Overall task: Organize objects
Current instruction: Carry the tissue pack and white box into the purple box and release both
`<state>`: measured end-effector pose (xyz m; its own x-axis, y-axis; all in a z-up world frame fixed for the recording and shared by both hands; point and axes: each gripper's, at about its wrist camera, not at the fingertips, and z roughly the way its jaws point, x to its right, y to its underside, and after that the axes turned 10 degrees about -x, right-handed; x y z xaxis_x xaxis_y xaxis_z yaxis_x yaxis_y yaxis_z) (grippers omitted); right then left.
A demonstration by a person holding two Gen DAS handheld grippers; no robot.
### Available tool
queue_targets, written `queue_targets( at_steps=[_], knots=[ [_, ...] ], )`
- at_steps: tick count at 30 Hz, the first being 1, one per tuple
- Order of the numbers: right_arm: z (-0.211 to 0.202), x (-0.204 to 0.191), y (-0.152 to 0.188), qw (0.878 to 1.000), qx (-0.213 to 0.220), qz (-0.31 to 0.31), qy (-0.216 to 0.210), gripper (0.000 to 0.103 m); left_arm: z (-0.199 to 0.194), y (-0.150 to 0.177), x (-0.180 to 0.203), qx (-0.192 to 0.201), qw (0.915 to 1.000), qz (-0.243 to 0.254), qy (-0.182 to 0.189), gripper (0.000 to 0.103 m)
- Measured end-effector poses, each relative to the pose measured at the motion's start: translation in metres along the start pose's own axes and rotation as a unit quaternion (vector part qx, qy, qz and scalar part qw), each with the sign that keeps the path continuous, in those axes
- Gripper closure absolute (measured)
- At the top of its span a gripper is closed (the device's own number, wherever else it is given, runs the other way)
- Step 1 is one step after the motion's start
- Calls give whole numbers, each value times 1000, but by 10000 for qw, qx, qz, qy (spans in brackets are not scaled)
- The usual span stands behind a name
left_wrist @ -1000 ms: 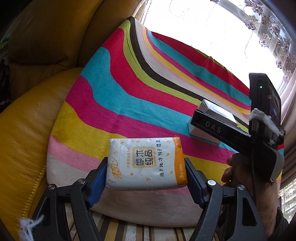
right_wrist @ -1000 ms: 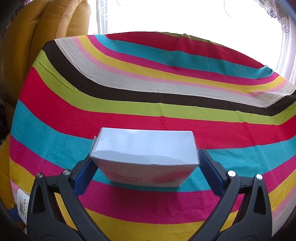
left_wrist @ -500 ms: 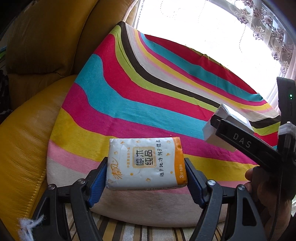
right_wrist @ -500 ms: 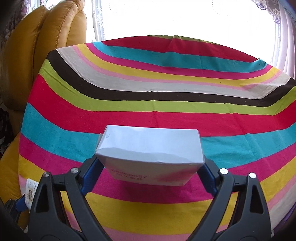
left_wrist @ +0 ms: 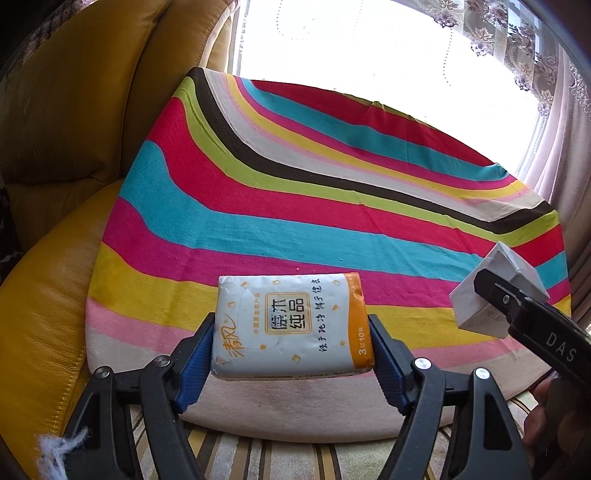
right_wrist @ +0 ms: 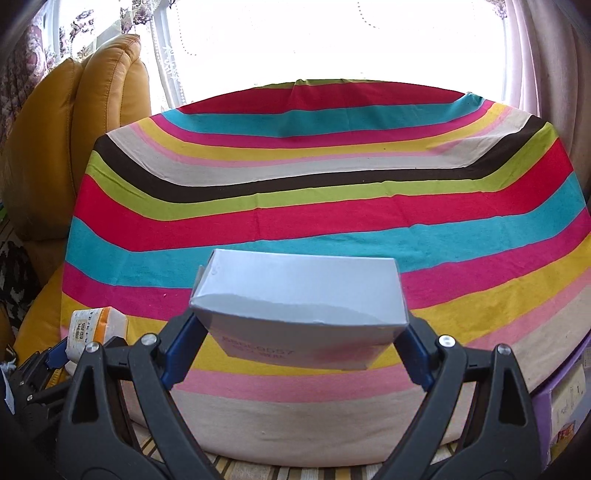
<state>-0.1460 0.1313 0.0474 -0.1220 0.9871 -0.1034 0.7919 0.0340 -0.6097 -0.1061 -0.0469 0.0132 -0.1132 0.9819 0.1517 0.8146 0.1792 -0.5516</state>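
My left gripper [left_wrist: 291, 354] is shut on a white and orange tissue pack [left_wrist: 291, 325] with Chinese print, held above the near edge of the striped cloth [left_wrist: 314, 206]. My right gripper [right_wrist: 299, 339] is shut on a white cardboard box [right_wrist: 299, 295], held above the near part of the same cloth [right_wrist: 295, 206]. The box also shows in the left wrist view [left_wrist: 495, 291] at the right, and the tissue pack in the right wrist view [right_wrist: 94, 328] at the lower left.
A yellow leather sofa [left_wrist: 66, 122] stands left of the cloth-covered table. A bright window with lace curtains [left_wrist: 517, 33] lies behind. A purple box [right_wrist: 565, 398] sits at the right edge by the table. A striped rug [left_wrist: 277, 458] lies below.
Both grippers have pulled back and risen from the cloth with their objects still held. The right gripper with the box has moved right and away in the left wrist view.
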Motion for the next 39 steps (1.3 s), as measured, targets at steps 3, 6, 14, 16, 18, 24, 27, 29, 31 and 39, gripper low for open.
queue_targets(
  at_steps=[3, 6, 14, 16, 18, 24, 27, 29, 31, 39],
  knots=[
    [-9, 14, 6, 9999, -55, 97, 22, 11, -3, 2, 15, 26, 9994, 128, 334, 26],
    [-19, 31, 13, 9997, -77, 221, 62, 11, -5, 6, 34, 18, 9980, 338, 526, 26],
    [-45, 70, 28, 9986, -65, 493, 163, 11, -8, 17, 82, -113, 9928, 732, 942, 26],
    [-53, 80, 33, 9983, -50, 545, 210, 11, -9, 20, 94, -141, 9911, 837, 1022, 26],
    [-61, 91, 37, 9979, -36, 596, 258, 11, -10, 23, 105, -169, 9892, 940, 1108, 26],
    [-83, 126, 53, 9954, -50, 835, 469, 11, -13, 32, 143, -243, 9816, 1315, 1364, 26],
    [-94, 148, 63, 9934, -64, 997, 569, 11, -17, 38, 161, -267, 9770, 1496, 1499, 26],
    [-102, 162, 69, 9919, -56, 1074, 679, 11, -19, 41, 175, -285, 9732, 1629, 1598, 26],
    [-111, 176, 75, 9902, -40, 1141, 810, 11, -22, 45, 191, -298, 9689, 1768, 1704, 26],
    [-144, 235, 110, 9790, -68, 1558, 1309, 11, -37, 69, 252, -421, 9470, 2413, 2079, 26]
  ],
)
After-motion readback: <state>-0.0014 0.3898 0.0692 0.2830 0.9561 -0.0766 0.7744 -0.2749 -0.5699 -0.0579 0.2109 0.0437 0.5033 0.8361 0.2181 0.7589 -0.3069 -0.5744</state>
